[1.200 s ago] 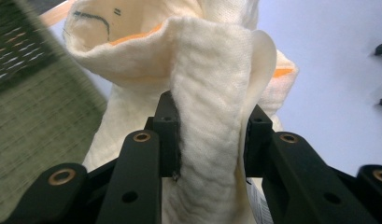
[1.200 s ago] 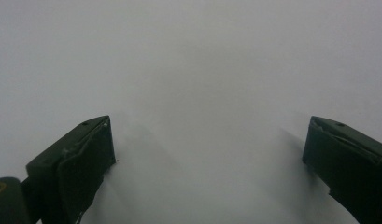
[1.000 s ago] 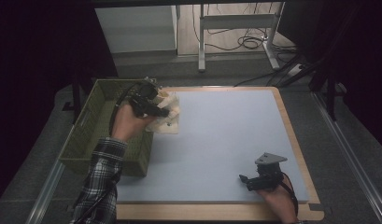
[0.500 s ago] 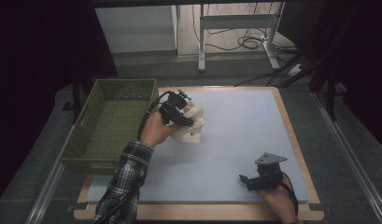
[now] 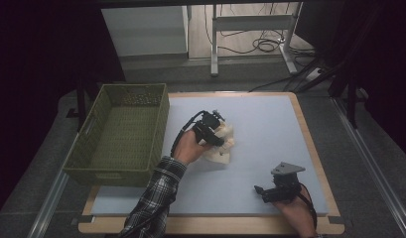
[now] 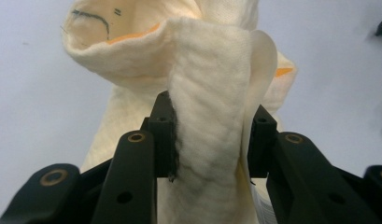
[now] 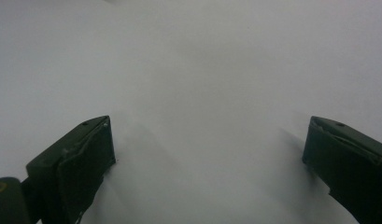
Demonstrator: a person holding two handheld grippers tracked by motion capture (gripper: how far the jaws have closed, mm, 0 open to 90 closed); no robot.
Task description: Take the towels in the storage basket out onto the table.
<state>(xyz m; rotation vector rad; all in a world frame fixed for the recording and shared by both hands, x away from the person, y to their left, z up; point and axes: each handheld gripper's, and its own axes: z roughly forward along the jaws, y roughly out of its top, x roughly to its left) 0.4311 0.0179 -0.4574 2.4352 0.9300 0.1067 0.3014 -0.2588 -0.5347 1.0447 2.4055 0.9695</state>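
- My left gripper [image 6: 208,135] is clamped on a thick fold of the cream cloth [image 6: 198,70]; the jaws bite from both sides, with the fabric bunched between them.
- From the high view, the cloth [image 5: 223,144] sits over the blue mat [image 5: 270,124], left of centre, just right of the green basket [image 5: 121,131]. I cannot tell whether its lower edge touches the mat or hangs just above it.
- I judge the step in hand to be laying the cloth down on the mat. To do it well I want to lower slowly, let the loose end land first, then draw sideways so the fold opens instead of heaping.
- The grip is on a doubled layer, so releasing too high would likely drop it in a lump.
- My right gripper [image 5: 279,190] rests near the mat's front right edge, well apart from the cloth; its jaws stand wide apart with nothing between them, facing bare mat.
- The basket wall is the nearest obstacle on the left; the rest of the mat is free for spreading.
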